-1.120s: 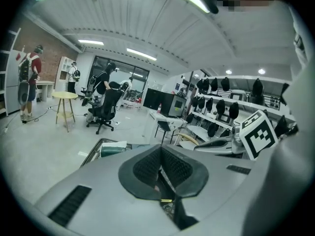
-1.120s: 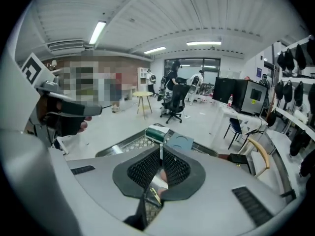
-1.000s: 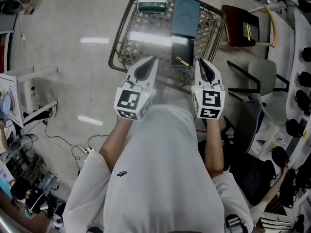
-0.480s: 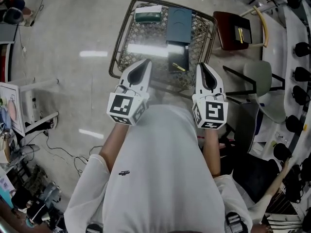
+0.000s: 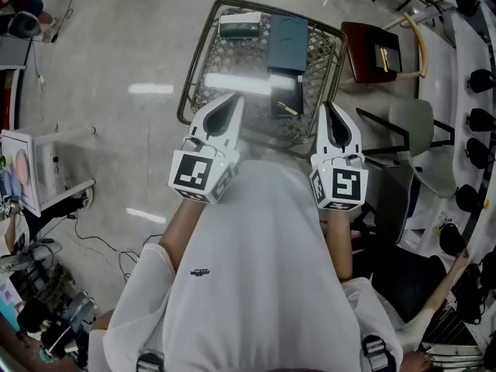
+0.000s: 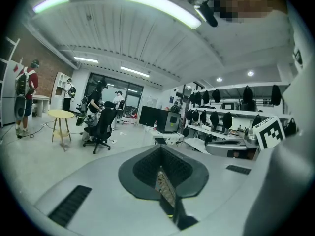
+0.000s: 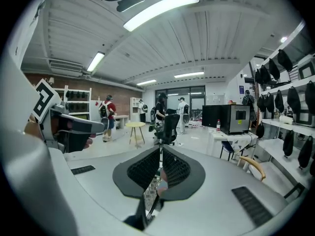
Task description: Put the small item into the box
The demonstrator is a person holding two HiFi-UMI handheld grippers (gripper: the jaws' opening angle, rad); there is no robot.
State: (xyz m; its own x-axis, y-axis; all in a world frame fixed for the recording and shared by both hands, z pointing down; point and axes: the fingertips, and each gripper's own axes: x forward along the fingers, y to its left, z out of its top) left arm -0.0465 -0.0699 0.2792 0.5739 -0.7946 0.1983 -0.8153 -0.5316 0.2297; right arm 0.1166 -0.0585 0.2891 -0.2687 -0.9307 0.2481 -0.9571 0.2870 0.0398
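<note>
While the person's white shirt point(image 5: 248, 270) fills the lower part of the head view, both bare forearms reach forward from it, each ending in a gripper with a marker cube. The left gripper point(image 5: 231, 107) has its jaws pressed together with nothing between them; its own view shows only a thin slit, with wicker pattern visible through it. The right gripper point(image 5: 332, 118) is likewise closed on nothing, its two dark pads meeting along a narrow line. Both grippers hang side by side, well apart, over the near edge of a glass-and-wicker tabletop point(image 5: 225, 53) that stands on the pale floor. Just beyond the grippers, between their tips, a dark box point(image 5: 285, 95) lies on the tabletop, and a thin yellow item point(image 5: 291, 110) shows against its near end; whether that item sits inside or on top cannot be told. Touching the dark box's far edge is a teal box point(image 5: 287, 41). At the tabletop's far left corner lies a small green case point(image 5: 239, 25). A brown chair point(image 5: 364, 41) stands to the right.
</note>
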